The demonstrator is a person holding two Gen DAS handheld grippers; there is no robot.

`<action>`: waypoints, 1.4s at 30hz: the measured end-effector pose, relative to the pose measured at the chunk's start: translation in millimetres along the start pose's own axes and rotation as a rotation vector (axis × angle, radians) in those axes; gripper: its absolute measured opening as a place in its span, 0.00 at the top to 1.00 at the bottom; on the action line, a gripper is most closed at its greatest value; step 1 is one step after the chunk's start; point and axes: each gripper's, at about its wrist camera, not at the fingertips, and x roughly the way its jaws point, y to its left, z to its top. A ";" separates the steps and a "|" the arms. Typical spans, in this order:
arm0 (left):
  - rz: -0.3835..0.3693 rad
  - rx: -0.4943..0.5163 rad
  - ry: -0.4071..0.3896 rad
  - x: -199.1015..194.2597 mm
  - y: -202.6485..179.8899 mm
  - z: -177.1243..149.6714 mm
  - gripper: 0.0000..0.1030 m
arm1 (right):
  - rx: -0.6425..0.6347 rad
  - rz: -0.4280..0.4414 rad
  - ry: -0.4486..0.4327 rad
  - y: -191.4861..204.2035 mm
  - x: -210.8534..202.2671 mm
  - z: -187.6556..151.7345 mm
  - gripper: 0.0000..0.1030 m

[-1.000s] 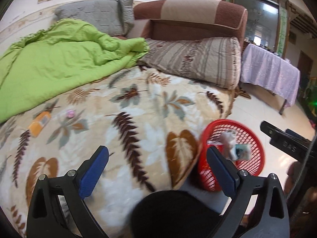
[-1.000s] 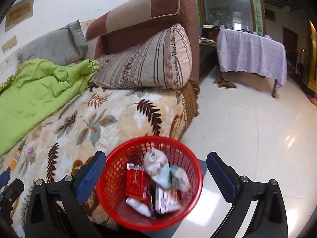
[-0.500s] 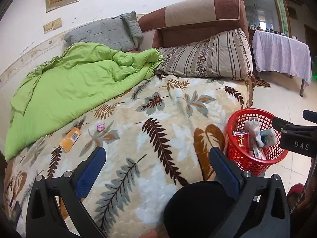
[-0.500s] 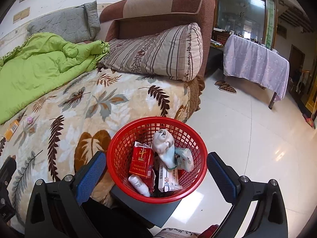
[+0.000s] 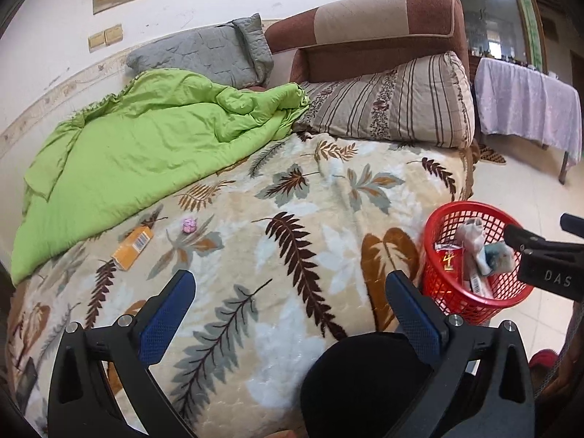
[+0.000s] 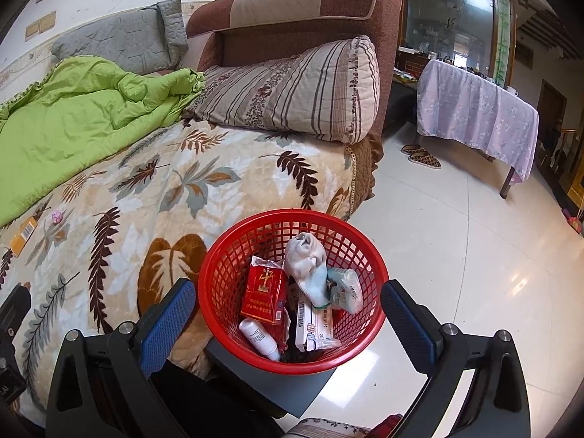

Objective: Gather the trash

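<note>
A red mesh basket (image 6: 226, 266) stands on a grey stool beside the bed; it also shows in the left wrist view (image 5: 449, 215). It holds a red cigarette pack (image 6: 263, 292), a crumpled tissue (image 6: 304, 259), a white bottle and other wrappers. An orange pack (image 5: 133, 242) and a small pink ball (image 5: 189, 225) lie on the leaf-patterned blanket (image 5: 292, 219). My left gripper (image 5: 290, 314) is open and empty above the blanket. My right gripper (image 6: 288, 323) is open and empty, its jaws either side of the basket.
A green quilt (image 5: 127, 153) covers the bed's far left. A striped pillow (image 5: 394, 106) and grey pillow (image 5: 208, 54) lie by the brown headboard. A table with a lilac cloth (image 6: 474, 109) and slippers (image 6: 419, 155) stand on the tiled floor at right.
Both grippers have pulled back and up from the bed, so more of the blanket and quilt shows. The basket looks farther from the right gripper. Both stay open.
</note>
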 end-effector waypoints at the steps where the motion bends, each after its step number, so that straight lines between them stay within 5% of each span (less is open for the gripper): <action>1: 0.001 0.004 0.001 0.1 -0.5 -0.3 0.00 | 0.000 0.001 -0.001 0.0 -0.1 0.1 0.00; 42: -0.017 -0.008 0.011 2.0 1.7 -3.8 0.00 | -0.026 0.012 -0.001 7.8 1.4 0.1 0.00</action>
